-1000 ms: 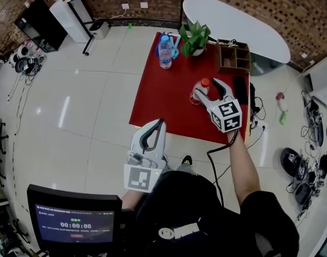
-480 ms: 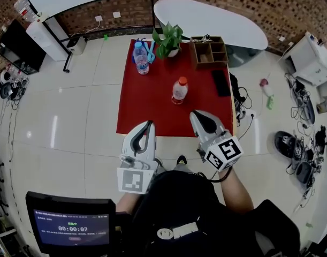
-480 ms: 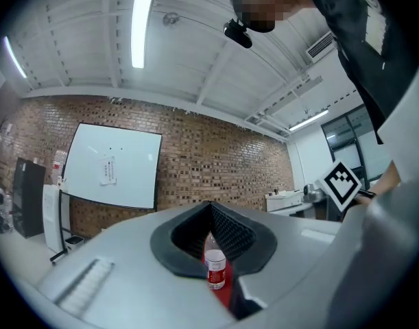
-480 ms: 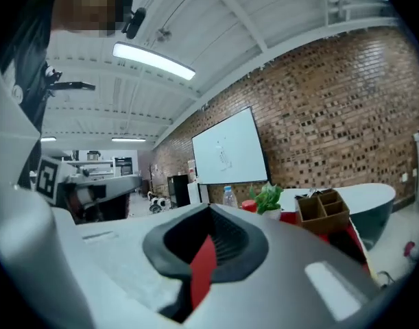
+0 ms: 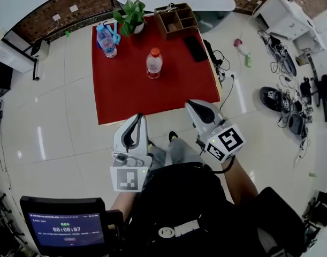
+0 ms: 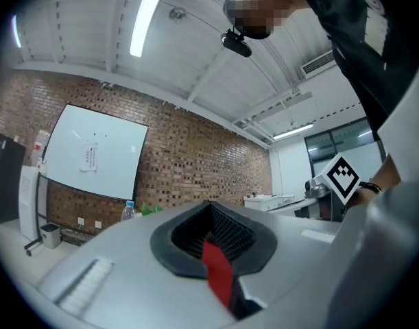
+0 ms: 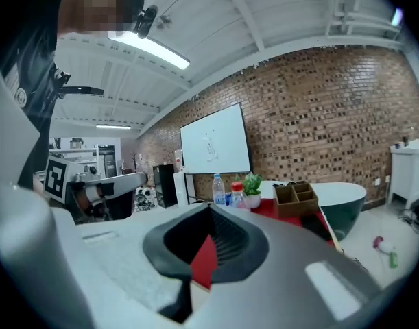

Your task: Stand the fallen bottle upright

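Observation:
A clear bottle with an orange cap (image 5: 153, 63) stands upright near the middle of the red table (image 5: 126, 90); it also shows small in the right gripper view as the orange-capped bottle (image 7: 237, 193). My right gripper (image 5: 198, 109) is shut and empty, pulled back off the table's near edge. My left gripper (image 5: 135, 129) is shut and empty too, below the table's near edge beside the right one. In the left gripper view the shut jaws fill the lower frame and only a blue-capped bottle (image 6: 129, 211) peeks over them.
A blue-capped water bottle (image 5: 106, 40), a potted plant (image 5: 131, 15), a wooden organiser (image 5: 177, 19) and a black flat item (image 5: 196, 48) stand on the table's far part. A monitor (image 5: 66, 229) sits at lower left; cables and gear (image 5: 281, 98) litter the floor at right.
My right gripper let go of the orange-capped bottle, shut, and drew back toward me off the table. The bottle stays upright. My left gripper shifted slightly; the head view swung left.

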